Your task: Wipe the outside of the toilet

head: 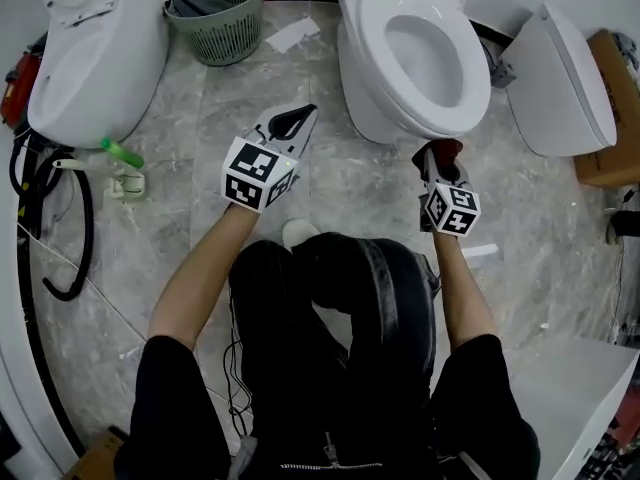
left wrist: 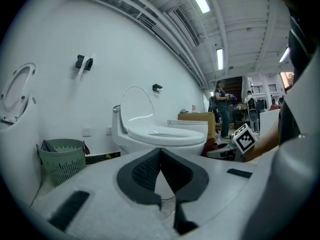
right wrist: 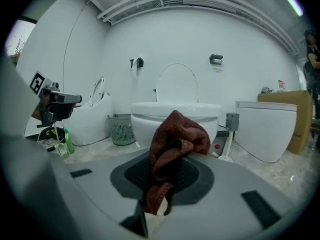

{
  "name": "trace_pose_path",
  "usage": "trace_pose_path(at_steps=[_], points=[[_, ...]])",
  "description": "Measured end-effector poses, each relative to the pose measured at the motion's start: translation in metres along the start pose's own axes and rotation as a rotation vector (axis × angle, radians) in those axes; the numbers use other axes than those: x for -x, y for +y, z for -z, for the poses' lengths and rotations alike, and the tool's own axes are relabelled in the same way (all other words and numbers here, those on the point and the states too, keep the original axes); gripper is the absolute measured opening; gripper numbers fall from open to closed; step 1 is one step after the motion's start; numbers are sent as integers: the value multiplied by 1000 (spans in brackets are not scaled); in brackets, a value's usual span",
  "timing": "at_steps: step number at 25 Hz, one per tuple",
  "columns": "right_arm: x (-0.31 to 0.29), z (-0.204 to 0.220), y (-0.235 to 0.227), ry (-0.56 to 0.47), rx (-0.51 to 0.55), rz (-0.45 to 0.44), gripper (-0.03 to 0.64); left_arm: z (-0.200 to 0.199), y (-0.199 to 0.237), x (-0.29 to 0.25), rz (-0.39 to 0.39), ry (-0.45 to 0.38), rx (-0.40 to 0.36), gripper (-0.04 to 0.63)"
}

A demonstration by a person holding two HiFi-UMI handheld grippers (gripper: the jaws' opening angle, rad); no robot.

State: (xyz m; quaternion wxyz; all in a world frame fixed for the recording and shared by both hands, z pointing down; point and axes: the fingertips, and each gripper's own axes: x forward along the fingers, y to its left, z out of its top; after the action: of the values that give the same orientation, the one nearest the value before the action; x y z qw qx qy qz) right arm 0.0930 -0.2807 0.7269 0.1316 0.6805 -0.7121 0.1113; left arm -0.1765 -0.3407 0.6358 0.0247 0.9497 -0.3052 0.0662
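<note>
A white toilet (head: 415, 53) stands at the top middle of the head view, seat down, lid up. It also shows in the left gripper view as the toilet (left wrist: 160, 134) and ahead of the right gripper as the toilet (right wrist: 175, 115). My right gripper (head: 441, 153) is shut on a dark red cloth (right wrist: 172, 146), just short of the bowl's front right side; the cloth (head: 443, 149) pokes out at the bowl's base. To the left of the bowl, my left gripper (head: 298, 120) hovers over the floor, shut with nothing between its jaws.
A green slatted bin (head: 218, 13) stands at the back left. A second white toilet body (head: 95, 48) lies at far left with black hoses (head: 50, 218) and a green bottle (head: 122, 154). Another white fixture (head: 560, 80) and a cardboard box (head: 615, 108) are at right.
</note>
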Motion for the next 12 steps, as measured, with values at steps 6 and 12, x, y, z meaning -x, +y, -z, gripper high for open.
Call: trace_pose_path(at_steps=[6,12], points=[[-31,18,35,-5,-24,-9,83,13,35,-1,-10,43,-66,0],[-69,17,110,-9,35,-158,84,32,61,3,-48,53,-48,0]])
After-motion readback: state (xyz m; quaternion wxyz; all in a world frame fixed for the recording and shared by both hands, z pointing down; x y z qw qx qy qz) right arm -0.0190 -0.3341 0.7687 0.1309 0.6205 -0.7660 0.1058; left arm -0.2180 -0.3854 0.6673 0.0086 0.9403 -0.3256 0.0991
